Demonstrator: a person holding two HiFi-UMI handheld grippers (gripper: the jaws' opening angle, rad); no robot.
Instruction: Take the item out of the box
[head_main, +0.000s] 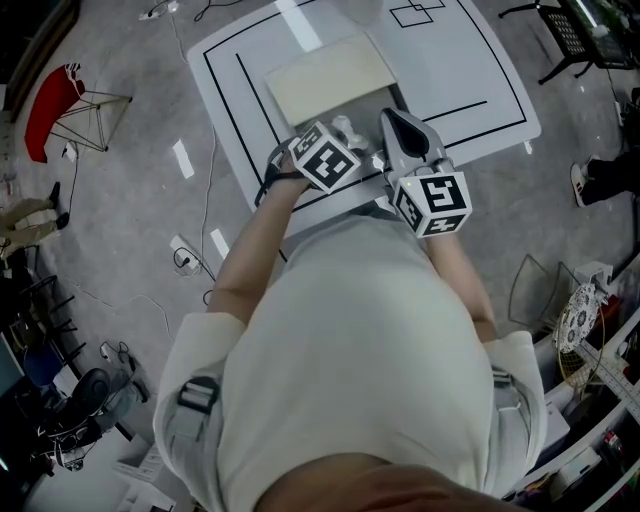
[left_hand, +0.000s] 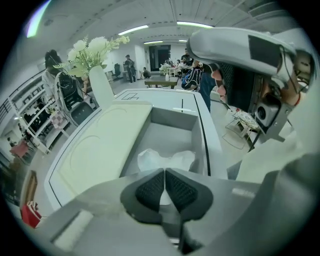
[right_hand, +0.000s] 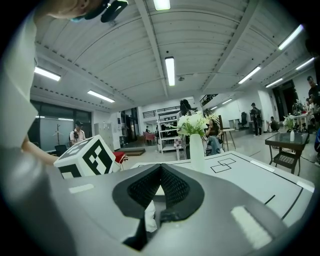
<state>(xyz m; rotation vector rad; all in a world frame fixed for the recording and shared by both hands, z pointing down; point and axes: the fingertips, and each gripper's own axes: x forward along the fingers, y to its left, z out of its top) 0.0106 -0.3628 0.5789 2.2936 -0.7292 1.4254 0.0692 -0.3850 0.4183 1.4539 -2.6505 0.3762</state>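
**Head view.** A white table with black lines carries an open grey rectangular box. Its cream flat lid is laid back at 12 o'clock. The crumpled white film-like item shows as a pale patch at the box's near end. The left gripper reaches in from 6 o'clock, so the item sits at its tip, at 12 o'clock from it. The right gripper lies just beside the item at 3 o'clock, angled toward 11.

**Left gripper view.** The two dark ribbed pads are pressed together. The item lies on the box floor at 12 o'clock from them, its long axis running 9 to 3. Its near edge passes under the pads, and a white sliver shows between them, so I judge a fold of it pinched. This gripper is the nearer one, and the lift looks to be straight up, clear of the near wall.

**Right gripper view.** These pads meet at their tips, closed. A pale strip shows in the gap behind them, at 6 o'clock. I cannot tell whether it is gripped.
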